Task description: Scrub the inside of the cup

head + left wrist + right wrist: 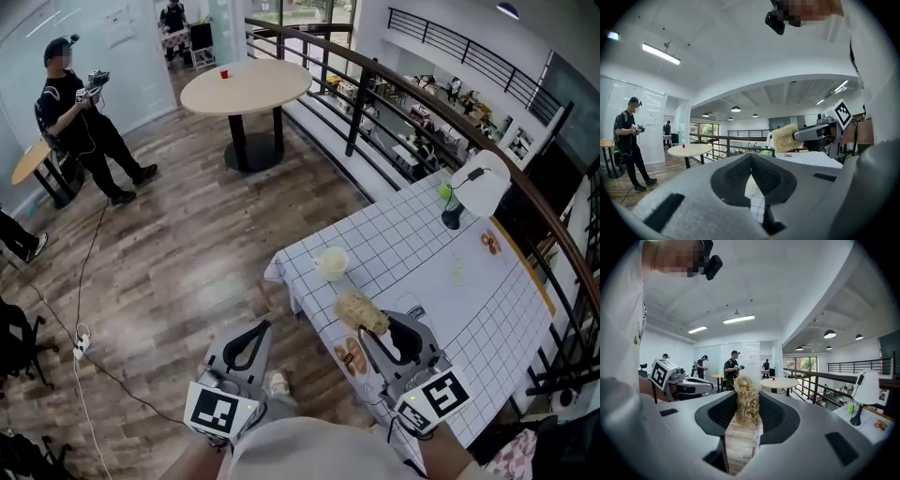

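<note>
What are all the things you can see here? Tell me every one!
Cup: one, pale cream, on the checked table near its corner.
Scrubber: one, straw-coloured, held in the right gripper.
Checked table: one, white with dark lines, at right.
Lamp: one, white, far side of the checked table.
Round table: one, beige, across the wooden floor.
Red cup: one, on the round table.
Person: one nearby, in black, at left.
Left gripper: grey, shut, nothing in it.
Right gripper: grey, shut on the scrubber.
</note>
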`<state>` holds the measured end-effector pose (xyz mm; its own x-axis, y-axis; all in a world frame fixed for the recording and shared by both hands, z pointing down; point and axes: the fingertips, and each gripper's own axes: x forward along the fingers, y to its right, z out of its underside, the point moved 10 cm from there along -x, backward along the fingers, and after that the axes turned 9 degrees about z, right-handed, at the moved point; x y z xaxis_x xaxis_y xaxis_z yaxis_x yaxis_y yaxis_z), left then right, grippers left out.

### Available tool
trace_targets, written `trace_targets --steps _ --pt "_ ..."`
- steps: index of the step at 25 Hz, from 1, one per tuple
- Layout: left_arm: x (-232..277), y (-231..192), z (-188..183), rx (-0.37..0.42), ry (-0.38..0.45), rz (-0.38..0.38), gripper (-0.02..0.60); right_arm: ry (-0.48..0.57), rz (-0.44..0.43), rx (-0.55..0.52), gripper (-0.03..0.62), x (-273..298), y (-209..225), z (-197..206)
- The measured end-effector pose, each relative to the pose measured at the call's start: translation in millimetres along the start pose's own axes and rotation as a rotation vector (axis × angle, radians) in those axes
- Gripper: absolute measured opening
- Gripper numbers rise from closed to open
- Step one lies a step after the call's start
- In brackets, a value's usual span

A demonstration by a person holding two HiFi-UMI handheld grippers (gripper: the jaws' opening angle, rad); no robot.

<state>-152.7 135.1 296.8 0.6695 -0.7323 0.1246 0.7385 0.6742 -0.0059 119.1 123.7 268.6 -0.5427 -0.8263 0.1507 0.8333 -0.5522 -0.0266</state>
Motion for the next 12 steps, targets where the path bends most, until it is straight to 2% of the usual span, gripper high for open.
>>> trace_targets --steps 5,12 --pt "16 -48 -2 0.006 0.000 0.061 0.014 -0.005 0.048 -0.022 0.140 39 -1 -10" --pt "36 -83 -3 0.010 -0.003 0.134 0.014 -0.011 0.163 0.026 0.140 60 11 -10"
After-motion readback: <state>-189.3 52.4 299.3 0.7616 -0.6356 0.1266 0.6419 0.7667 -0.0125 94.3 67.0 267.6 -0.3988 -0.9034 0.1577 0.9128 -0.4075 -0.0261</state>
